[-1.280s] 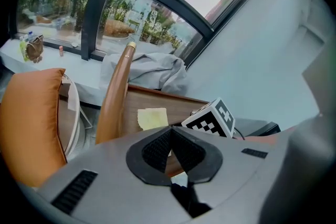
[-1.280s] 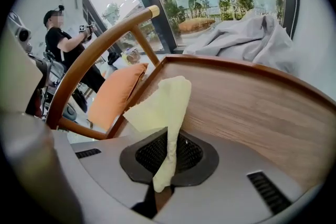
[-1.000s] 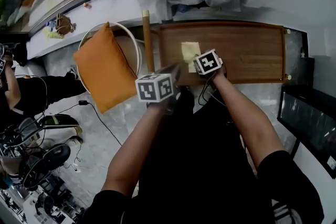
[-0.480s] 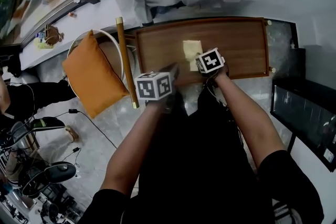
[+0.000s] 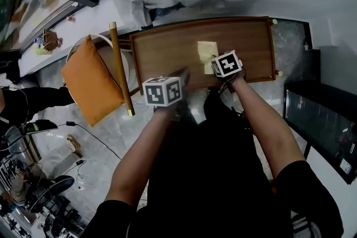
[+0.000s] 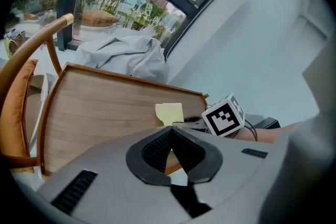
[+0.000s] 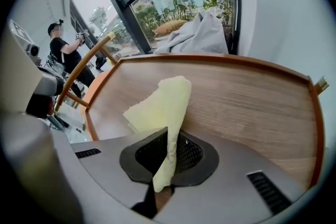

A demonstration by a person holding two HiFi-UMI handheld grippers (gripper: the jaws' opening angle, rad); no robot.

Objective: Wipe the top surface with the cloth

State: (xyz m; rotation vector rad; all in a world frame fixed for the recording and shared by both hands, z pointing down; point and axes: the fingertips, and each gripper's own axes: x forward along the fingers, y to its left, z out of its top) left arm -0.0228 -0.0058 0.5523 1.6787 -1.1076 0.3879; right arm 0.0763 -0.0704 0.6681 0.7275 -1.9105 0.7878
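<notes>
Rightward across the tabletop [image 5: 167, 50] has gone the cloth [image 5: 206, 53], now mid-surface, near end pinched in the right tool [image 7: 169, 149], long axis running far from it; the left tool [image 6: 170, 147], pressed together and empty, waits leftward at the near edge.

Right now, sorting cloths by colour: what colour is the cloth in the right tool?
Pale yellow cloth; clearest in the right gripper view.
</notes>
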